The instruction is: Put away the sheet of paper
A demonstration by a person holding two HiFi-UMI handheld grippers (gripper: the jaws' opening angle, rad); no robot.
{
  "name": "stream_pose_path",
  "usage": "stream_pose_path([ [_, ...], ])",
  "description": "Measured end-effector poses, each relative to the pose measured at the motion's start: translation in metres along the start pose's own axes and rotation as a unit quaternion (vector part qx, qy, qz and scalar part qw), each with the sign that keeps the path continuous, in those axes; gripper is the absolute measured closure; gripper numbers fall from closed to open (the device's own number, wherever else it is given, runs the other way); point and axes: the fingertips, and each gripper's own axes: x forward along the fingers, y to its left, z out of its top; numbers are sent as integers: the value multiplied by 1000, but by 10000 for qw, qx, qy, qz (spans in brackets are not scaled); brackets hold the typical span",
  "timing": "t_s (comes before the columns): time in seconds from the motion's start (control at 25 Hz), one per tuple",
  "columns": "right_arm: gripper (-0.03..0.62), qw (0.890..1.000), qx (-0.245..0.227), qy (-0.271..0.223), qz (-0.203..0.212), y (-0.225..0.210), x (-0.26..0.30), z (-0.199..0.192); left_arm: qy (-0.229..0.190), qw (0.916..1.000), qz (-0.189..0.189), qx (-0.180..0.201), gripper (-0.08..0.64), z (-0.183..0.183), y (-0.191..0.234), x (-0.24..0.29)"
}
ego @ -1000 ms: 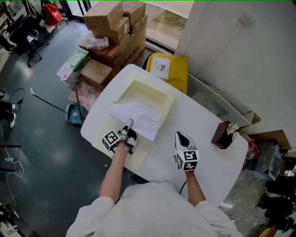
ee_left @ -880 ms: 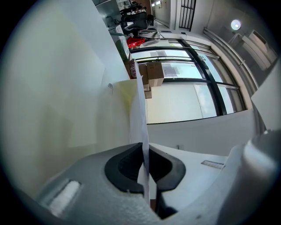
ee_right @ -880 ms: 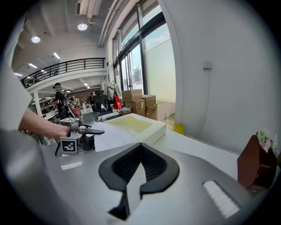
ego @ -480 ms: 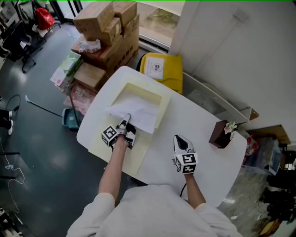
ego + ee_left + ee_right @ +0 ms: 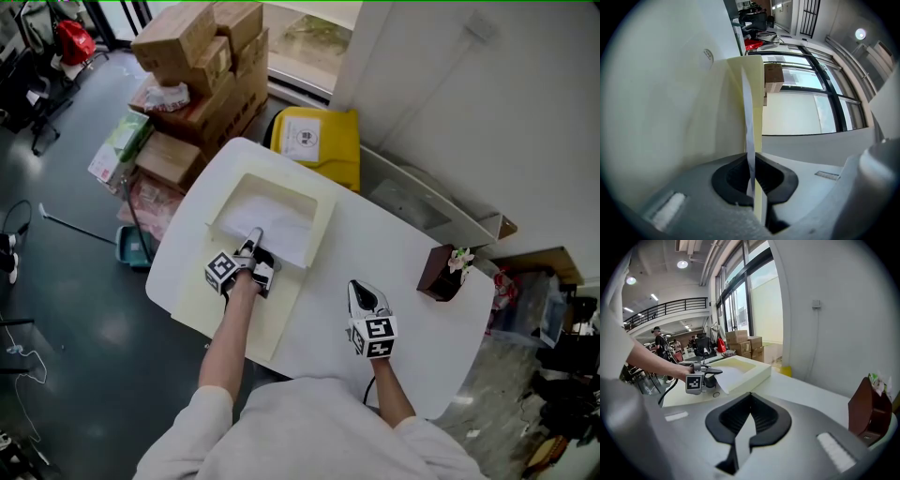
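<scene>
Paper sheet (image 5: 277, 223), pinched in left tongs (image 5: 255, 235), drapes into cream box (image 5: 322, 223) on white table (image 5: 384, 246) by cartons (image 5: 202, 56); right tongs (image 5: 360, 288) closed, empty.

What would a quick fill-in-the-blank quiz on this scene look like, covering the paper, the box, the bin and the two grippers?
1. The sheet of paper is clamped by the gripper in the person's ____ hand.
2. The paper lies partly in the cream box, which sits on the white ____.
3. The bin beyond the far edge is ____ in colour.
4. The right gripper is shut and holds ____.

Missing words: left; table; yellow; nothing.
</scene>
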Motion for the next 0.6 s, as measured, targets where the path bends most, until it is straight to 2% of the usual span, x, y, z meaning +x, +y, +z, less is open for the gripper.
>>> stream_pose_path([
  [0.48,589,9999,-25,105,-21,1,3,-5,-146,9998,-34,-97,556,8,2,23],
  [0.52,591,9999,-23,101,-20,1,3,-5,-139,9998,-59,-122,522,8,1,23],
  [0.6,590,10000,-19,91,-5,0,4,-5,-108,9997,-125,-177,395,8,-2,23],
])
